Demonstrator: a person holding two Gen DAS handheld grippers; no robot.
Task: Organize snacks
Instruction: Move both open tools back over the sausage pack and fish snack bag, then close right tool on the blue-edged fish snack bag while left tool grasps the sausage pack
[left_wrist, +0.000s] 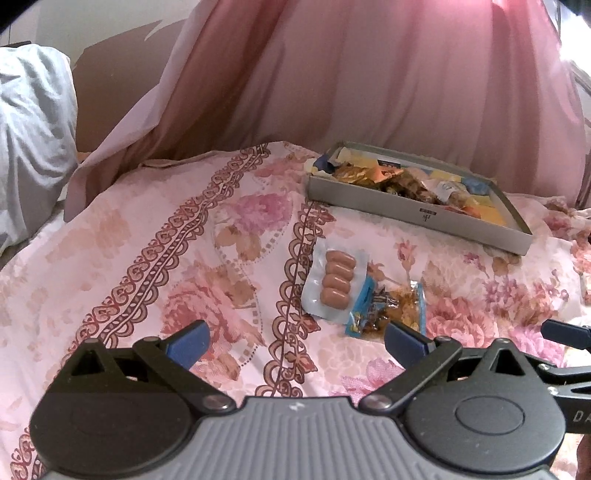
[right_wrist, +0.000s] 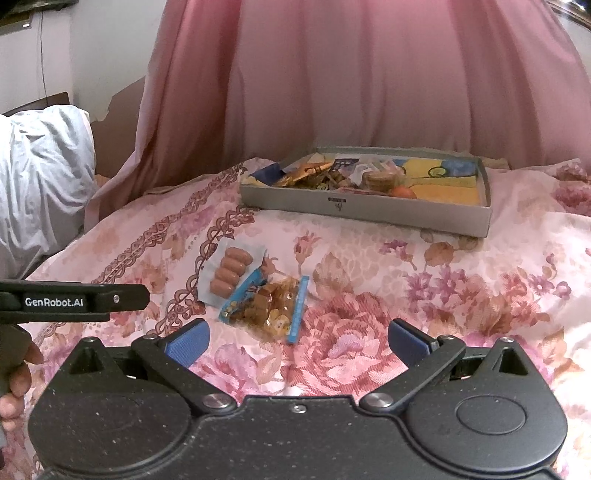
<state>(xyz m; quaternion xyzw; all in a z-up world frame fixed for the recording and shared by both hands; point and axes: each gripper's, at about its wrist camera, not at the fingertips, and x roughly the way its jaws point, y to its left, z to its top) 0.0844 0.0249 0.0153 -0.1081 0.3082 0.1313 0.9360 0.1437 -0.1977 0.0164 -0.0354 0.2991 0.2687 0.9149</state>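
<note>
You're looking at a wall of pink curtain that fills the whole back of the room, hanging down to the far edge of the bed. To your left there's a bare pale wall and a rumpled white pillow at the bed's side. Under both claws spreads the bed's floral sheet, pink roses on pale ground, with scrolled maroon bands running away from you.

On the far part of the bed sits the shallow grey box, already loaded with mixed wrapped snacks on its left and middle, its yellow and blue floor showing on the right. Nearer to you, on the sheet, lies the sausage pack, four small sausages in clear plastic, and touching its right edge the blue-edged snack bag of brown pieces. Both lie well apart from the box.

Your left claw hangs above the sheet spread wide and holding nothing, the snack bag just past its right finger. Your right claw is spread wide too, nothing in it, the snack bag just ahead between its blue pads.
</note>
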